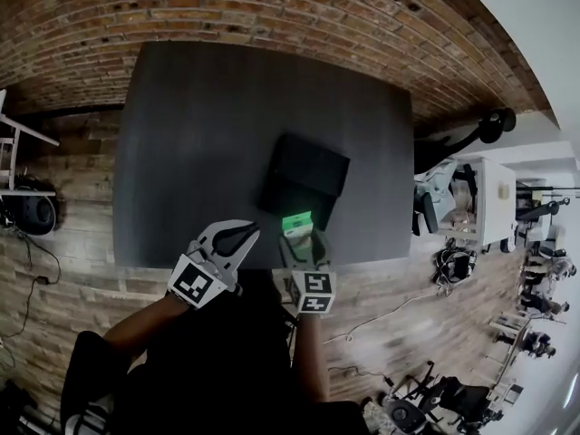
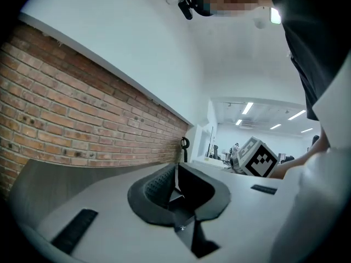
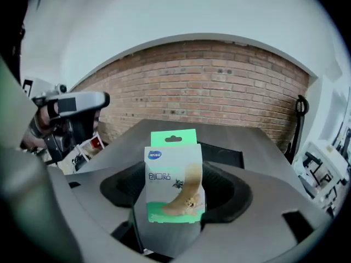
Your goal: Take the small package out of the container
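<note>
A small green-and-white package [image 1: 297, 222] is clamped upright in my right gripper [image 1: 300, 236], just above the near edge of the dark table [image 1: 199, 134]. In the right gripper view the package [image 3: 174, 174] stands between the jaws of that gripper [image 3: 174, 204] and hides part of the black container [image 3: 227, 156] behind it. The container [image 1: 305, 178] lies flat on the table, a little beyond the package. My left gripper [image 1: 232, 238] hovers open and empty to the left of the right one; its view shows its jaws [image 2: 178, 193] with nothing between them.
A brick wall [image 1: 272, 7] runs behind the table. Wood flooring [image 1: 63, 198] lies to the left, with a white frame and cables. Office chairs and desks [image 1: 471, 198] crowd the right side. The person's dark sleeves fill the lower middle.
</note>
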Tool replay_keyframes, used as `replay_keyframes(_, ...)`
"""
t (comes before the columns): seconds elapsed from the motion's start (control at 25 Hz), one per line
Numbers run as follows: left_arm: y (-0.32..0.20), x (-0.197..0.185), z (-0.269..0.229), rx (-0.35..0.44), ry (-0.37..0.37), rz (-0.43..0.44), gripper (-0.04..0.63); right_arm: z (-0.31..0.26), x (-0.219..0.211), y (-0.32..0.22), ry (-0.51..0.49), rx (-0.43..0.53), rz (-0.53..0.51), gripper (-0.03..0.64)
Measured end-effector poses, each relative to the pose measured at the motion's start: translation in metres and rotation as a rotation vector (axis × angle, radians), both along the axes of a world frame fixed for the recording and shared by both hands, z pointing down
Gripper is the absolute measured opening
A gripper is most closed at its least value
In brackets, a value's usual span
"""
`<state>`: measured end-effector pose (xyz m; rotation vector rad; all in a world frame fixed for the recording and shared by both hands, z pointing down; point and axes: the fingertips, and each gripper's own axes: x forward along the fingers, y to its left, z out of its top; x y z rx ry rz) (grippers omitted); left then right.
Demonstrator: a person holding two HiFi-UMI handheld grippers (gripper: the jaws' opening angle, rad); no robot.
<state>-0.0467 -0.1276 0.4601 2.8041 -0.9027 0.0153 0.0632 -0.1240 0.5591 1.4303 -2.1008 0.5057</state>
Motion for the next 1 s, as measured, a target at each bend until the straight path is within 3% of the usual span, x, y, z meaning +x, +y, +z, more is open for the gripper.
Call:
replay_keyframes(0.4, 0.062, 0.064, -0.035, 0.014, 0.037, 0.0, 0.043, -0.076, 0.074, 0.069, -0.14, 0.221, 0.148, 0.337)
replay_keyframes(1.0, 0.133, 0.182, -0.043, -0.04, 0.017, -0.113, 0.043, -0.129, 0.201, 0.153, -0.287, 0.343, 0.153, 0.337)
